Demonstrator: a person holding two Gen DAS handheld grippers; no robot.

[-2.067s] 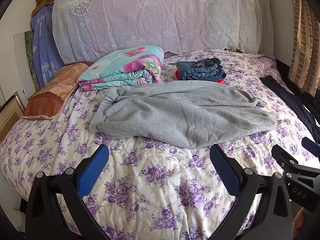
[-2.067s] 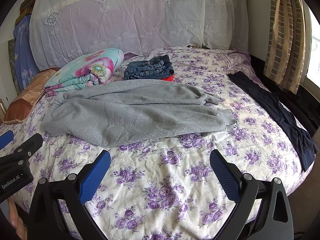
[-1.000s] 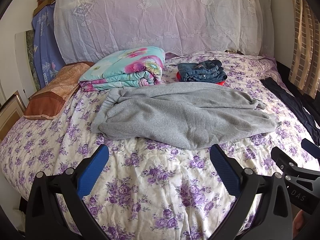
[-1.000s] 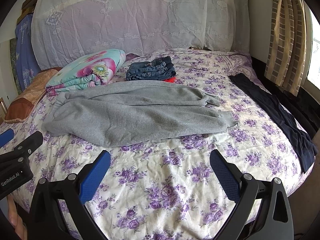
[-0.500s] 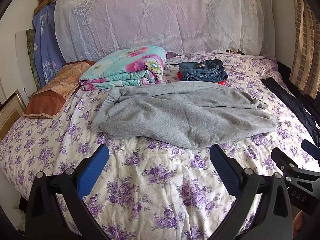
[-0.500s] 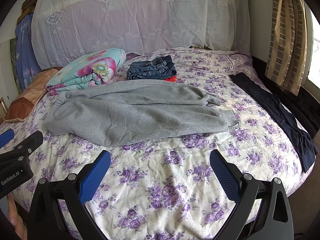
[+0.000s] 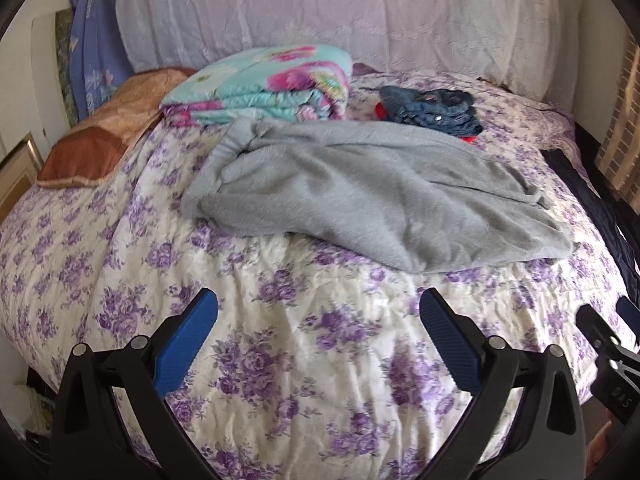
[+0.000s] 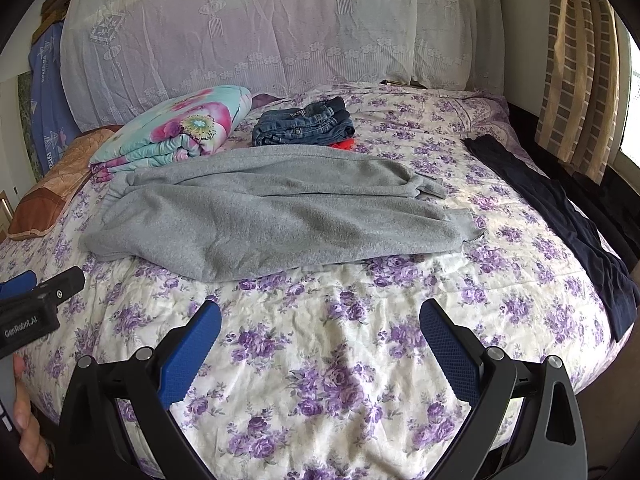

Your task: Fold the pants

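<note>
Here, both your left gripper [image 7: 318, 320] and right gripper [image 8: 320, 330] hung released, short of the grey pants [image 8: 276, 216]. You needed to pinch waistband and cuffs (not mid-cloth).

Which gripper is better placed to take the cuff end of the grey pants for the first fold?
Probably the right gripper. It is open, and the cuffs of the grey pants lie toward its side. The left gripper, also open, faces the waistband end.
</note>
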